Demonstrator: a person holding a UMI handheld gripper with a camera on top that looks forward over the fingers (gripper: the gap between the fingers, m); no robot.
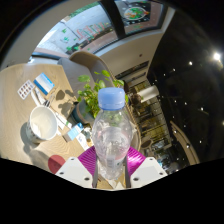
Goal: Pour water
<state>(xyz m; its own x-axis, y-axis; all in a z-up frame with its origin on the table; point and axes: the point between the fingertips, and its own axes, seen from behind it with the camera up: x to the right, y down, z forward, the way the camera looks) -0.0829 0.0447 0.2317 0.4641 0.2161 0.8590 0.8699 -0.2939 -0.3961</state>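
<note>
A clear plastic water bottle (111, 132) with a pale blue cap (111, 98) stands upright between my fingers, lifted above the wooden table (25, 82). My gripper (111, 164) is shut on the bottle's lower body, both magenta pads (87, 160) pressing against its sides. A white cup (43, 122) sits on the table to the left, beyond the fingers. The bottle's base is hidden behind the fingers.
A green leafy plant (93, 93) stands behind the bottle. Small blue and white items (43, 84) lie further back on the table, and another small blue item (76, 133) sits beside the cup. Windows (95, 27) show above. Dark furniture fills the right side.
</note>
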